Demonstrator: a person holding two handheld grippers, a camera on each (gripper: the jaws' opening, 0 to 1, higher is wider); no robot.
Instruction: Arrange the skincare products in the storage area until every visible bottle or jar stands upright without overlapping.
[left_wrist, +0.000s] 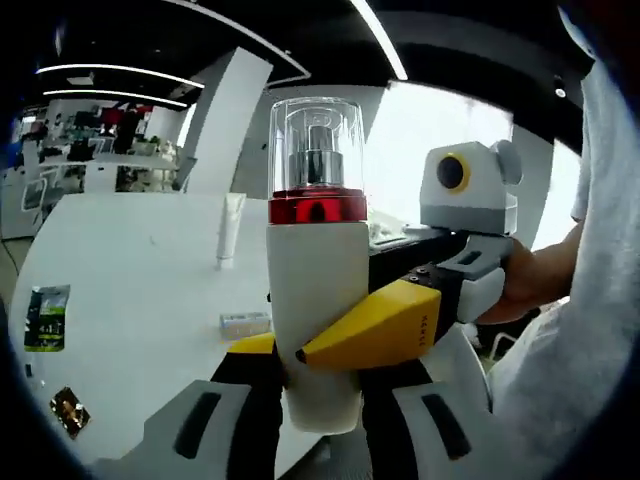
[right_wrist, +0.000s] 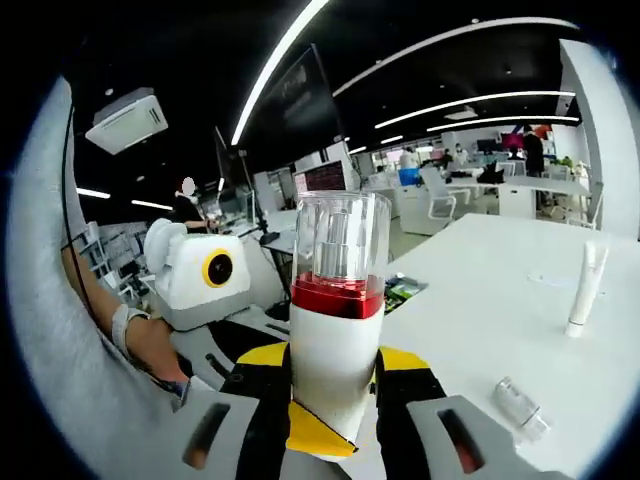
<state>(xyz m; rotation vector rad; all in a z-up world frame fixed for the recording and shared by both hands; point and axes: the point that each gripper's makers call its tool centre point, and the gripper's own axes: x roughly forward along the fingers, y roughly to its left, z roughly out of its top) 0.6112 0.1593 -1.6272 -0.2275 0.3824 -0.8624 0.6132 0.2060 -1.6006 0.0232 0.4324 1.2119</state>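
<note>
In the left gripper view my left tongs (left_wrist: 310, 385) are clamped on the white body of a pump bottle (left_wrist: 315, 265) with a red collar and clear cap, held upright above the bench (left_wrist: 130, 290). My right tongs (left_wrist: 375, 330) come in from the right, their yellow tips pressed against the same bottle. Behind it a white tube (left_wrist: 230, 230) stands upright, a small clear item (left_wrist: 245, 322) lies flat, and two sachets (left_wrist: 47, 318) rest near the edge.

In the right gripper view the right tongs (right_wrist: 333, 395) grip the pump bottle (right_wrist: 337, 320) too. The white tube (right_wrist: 585, 285) stands and the small clear item (right_wrist: 520, 405) lies on its side.

I judge the job partway done: the bottle needs setting down and the lying item needs standing up.
</note>
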